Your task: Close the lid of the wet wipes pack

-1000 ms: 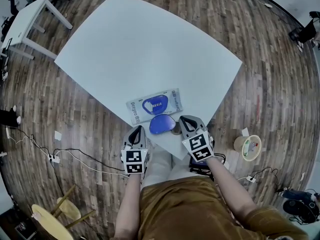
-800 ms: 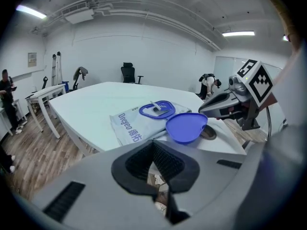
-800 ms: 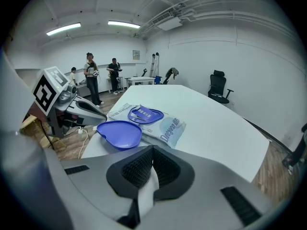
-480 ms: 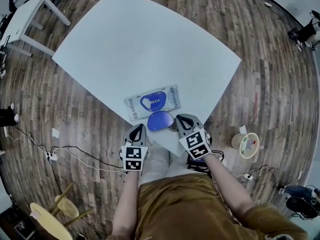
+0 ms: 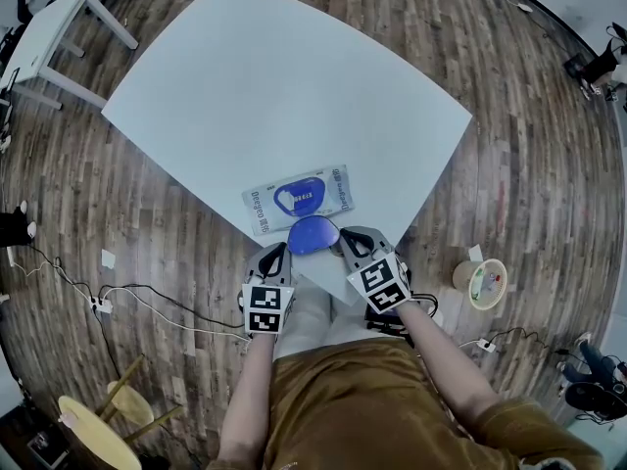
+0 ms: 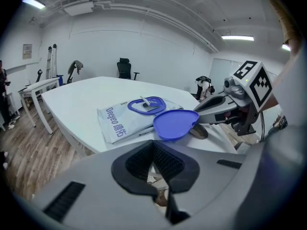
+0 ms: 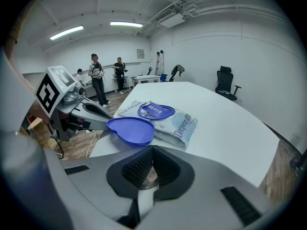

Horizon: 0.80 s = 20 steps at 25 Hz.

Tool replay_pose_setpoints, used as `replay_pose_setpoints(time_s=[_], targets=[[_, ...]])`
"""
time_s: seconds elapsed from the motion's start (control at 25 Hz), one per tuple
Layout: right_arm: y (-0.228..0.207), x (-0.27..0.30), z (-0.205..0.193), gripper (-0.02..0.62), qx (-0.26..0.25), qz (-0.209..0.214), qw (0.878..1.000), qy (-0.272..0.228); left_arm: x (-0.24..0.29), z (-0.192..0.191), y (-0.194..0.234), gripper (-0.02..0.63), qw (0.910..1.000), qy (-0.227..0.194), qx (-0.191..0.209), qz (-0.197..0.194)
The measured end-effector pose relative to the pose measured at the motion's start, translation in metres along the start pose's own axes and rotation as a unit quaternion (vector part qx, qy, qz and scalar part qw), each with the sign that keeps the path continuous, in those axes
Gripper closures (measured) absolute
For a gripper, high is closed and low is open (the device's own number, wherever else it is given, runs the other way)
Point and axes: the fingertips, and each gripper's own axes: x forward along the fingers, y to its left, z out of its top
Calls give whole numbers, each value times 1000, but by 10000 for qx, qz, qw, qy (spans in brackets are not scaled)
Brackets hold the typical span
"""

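Both grippers sit closer to the lid (image 5: 313,234) than one second ago, the left gripper (image 5: 275,254) at its left edge and the right gripper (image 5: 345,239) at its right; contact cannot be confirmed. Wet wipes pack (image 5: 299,199) lies flat near the near corner of the white table (image 5: 294,86), lid swung open toward the person and resting low beside the pack's blue opening. A small dull disc (image 6: 198,132) lies just beside the lid. On the wood floor: tape roll (image 5: 484,287) at right, cables (image 5: 137,302) at left, a small white table (image 5: 59,32) well apart. Table edges run close on both sides of the pack, with wide bare top beyond it. Forearms reach forward and converge. Each gripper's jaws are pressed together, nothing between them.
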Motion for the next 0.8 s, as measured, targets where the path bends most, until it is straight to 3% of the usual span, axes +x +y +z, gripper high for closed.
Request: replay_pose_setpoints(time_s=[0.8], targets=[[3, -2, 8, 589, -20, 8, 10000, -66, -4, 8, -6, 614, 9999, -109, 37, -98]])
